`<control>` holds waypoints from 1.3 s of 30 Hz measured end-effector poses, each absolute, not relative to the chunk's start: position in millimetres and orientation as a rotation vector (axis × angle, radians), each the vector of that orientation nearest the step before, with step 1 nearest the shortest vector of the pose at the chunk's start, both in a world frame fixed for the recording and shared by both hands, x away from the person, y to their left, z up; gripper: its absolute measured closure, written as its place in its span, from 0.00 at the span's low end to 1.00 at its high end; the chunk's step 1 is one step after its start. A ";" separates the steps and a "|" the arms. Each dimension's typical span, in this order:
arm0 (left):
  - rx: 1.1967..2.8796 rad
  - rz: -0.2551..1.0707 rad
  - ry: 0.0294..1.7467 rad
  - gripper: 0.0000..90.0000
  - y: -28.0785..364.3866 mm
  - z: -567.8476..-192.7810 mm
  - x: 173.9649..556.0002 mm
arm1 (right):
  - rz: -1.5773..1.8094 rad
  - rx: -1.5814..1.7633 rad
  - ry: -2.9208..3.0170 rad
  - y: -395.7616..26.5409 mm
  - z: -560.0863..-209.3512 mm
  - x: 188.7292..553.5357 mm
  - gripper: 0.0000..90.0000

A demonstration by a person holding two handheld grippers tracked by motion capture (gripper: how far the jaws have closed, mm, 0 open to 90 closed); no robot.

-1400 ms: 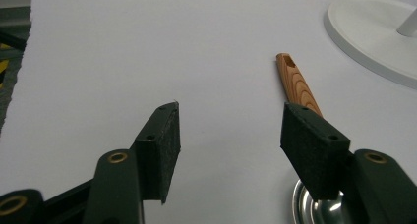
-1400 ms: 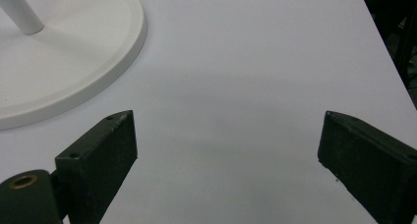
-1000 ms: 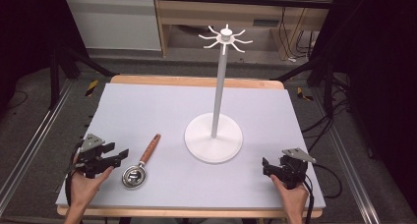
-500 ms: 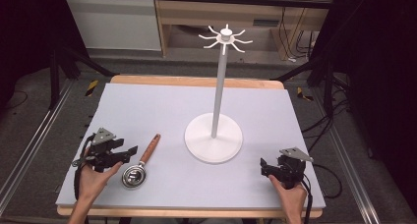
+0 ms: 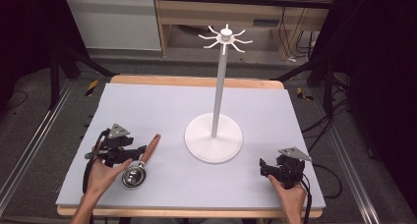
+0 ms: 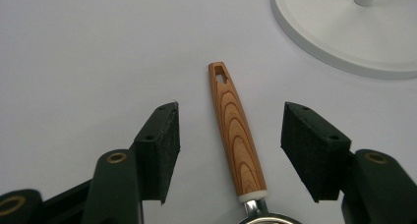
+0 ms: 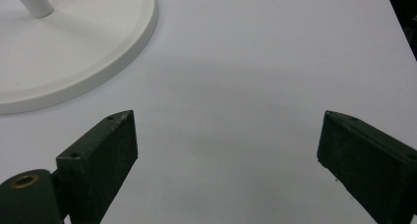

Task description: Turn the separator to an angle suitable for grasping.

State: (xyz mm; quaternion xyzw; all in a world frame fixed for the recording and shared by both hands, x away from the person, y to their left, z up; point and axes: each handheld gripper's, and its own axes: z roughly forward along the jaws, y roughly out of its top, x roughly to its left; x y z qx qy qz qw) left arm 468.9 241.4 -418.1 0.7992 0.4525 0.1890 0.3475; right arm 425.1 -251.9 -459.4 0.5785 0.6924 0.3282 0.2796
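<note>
on the surface your left claw is spread astride the strainer handle, not yet pinching, so next lower and close on the wood, likely to hang it on the stand; your right claw rests spread, empty.

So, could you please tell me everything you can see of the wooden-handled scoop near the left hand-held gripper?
The scoop lies flat on the grey mat, left of the white stand. Its handle looks like striped, orange-brown wood, tapering to a tip with a hanging hole, with a pale collar where it joins a shiny metal bowl. The handle points away from the person, towards the stand. The left hand-held gripper is open, its jaws either side of the handle without touching it.
</note>
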 end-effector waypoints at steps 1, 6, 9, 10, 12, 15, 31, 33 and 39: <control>2.074 0.487 1.177 0.44 239.9 -418.7 469.9 | 0.877 1.553 1.861 -251.6 -459.5 425.3 0.10; 2.117 0.461 1.177 0.47 231.4 -423.6 477.2 | 0.877 1.548 1.863 -251.4 -459.5 425.1 0.10; 2.145 0.449 1.187 0.47 227.0 -428.2 482.8 | 0.873 1.552 1.867 -251.5 -460.1 425.7 0.10; 2.146 0.445 1.192 0.47 226.0 -429.5 483.8 | 0.874 1.553 1.868 -251.5 -460.2 425.7 0.10; 2.168 0.450 1.197 0.48 224.6 -432.0 486.4 | 0.875 1.556 1.867 -251.8 -460.2 425.5 0.10; 2.177 0.433 1.209 0.48 223.2 -435.1 489.1 | 0.875 1.558 1.869 -252.2 -460.5 425.6 0.10; 2.249 0.375 1.264 0.54 216.0 -455.0 498.2 | 0.874 1.554 1.878 -251.5 -460.7 425.5 0.11; 2.260 0.369 1.267 0.55 215.3 -457.1 498.7 | 0.875 1.557 1.877 -251.3 -460.6 425.6 0.11; 2.280 0.394 1.288 0.62 211.9 -459.8 498.4 | 0.874 1.555 1.883 -251.5 -461.1 425.9 0.11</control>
